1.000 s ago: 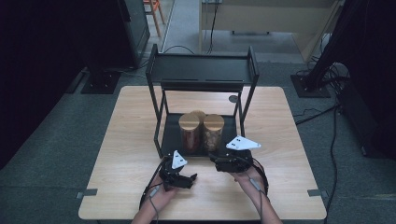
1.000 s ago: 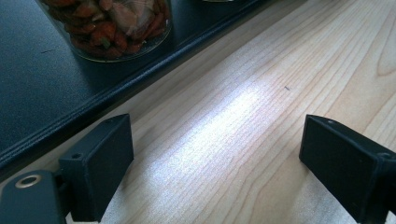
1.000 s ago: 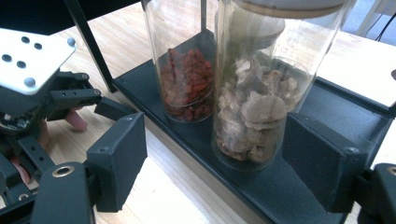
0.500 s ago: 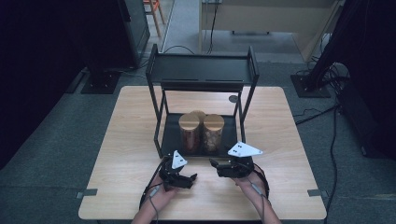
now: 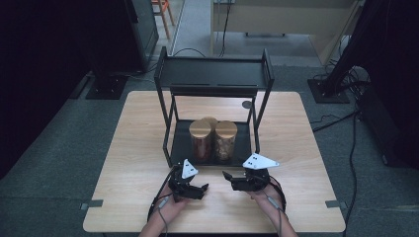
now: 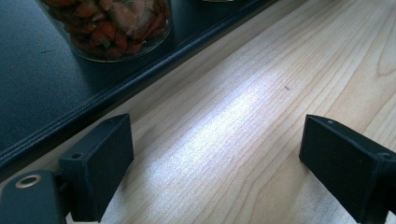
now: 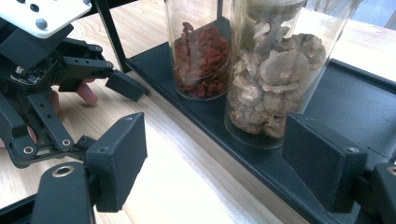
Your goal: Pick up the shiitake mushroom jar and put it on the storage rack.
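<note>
Black rack (image 5: 213, 79); pale wood-grain table (image 5: 296, 148); red berries (image 7: 201, 60); beige mushrooms (image 7: 275, 79).

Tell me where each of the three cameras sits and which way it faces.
High view: above the person's side, looking forward and down on the pale wooden table and black metal two-tier shelf; forearms and both tongs show.
Left gripper view: rides the left tongs, facing the shelf's edge; open jaws show.
Right gripper view: rides the right tongs, facing the glass jar of pale dried mushrooms; open jaws show.
Both gripper views share the glass jar of red dried berries.

Bare table (image 5: 138, 148) lies open left and right of the rack (image 5: 213, 79); its posts and low upper shelf hem in the jars (image 5: 213, 138).
</note>
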{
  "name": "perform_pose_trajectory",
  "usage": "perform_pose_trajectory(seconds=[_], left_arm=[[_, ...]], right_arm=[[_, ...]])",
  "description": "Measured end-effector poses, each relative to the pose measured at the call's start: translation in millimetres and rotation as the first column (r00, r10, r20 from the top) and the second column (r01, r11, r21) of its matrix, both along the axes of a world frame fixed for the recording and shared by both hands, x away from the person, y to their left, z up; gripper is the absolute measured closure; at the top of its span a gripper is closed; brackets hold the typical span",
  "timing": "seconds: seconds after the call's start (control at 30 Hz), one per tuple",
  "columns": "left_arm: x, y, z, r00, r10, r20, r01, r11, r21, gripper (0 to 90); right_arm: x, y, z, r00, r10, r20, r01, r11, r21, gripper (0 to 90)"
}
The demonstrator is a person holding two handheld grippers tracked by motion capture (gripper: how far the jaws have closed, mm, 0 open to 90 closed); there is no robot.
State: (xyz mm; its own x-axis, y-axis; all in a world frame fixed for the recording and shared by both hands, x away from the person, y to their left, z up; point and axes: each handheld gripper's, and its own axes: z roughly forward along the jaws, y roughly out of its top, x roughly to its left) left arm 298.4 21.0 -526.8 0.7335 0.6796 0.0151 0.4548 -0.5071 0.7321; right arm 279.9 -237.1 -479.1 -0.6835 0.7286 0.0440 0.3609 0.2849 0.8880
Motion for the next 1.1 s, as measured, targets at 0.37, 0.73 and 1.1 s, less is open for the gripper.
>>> perform_pose_trajectory(seconds=[0.37, 0.73, 1.1], left_arm=[[0.1, 0.1, 0.1, 1.0, -0.002, 0.0, 0.002, 1.0, 0.003, 10.2], [0.1, 0.2, 0.1, 1.0, -0.002, 0.0, 0.002, 1.0, 0.003, 10.2], [0.0, 0.2, 0.1, 1.0, -0.001, 0.0, 0.001, 1.0, 0.003, 10.2]], right_arm=[[-1.3, -9.9, -7.7, 0.9996, 0.023, 0.018, -0.024, 0.999, 0.044, 22.2], [-0.6, -9.0, -21.9, 0.9972, 0.063, 0.041, -0.064, 0.998, 0.021, 22.2], [3.4, -9.9, -34.6, 0.9955, 0.082, 0.047, -0.083, 0.996, 0.011, 22.2]])
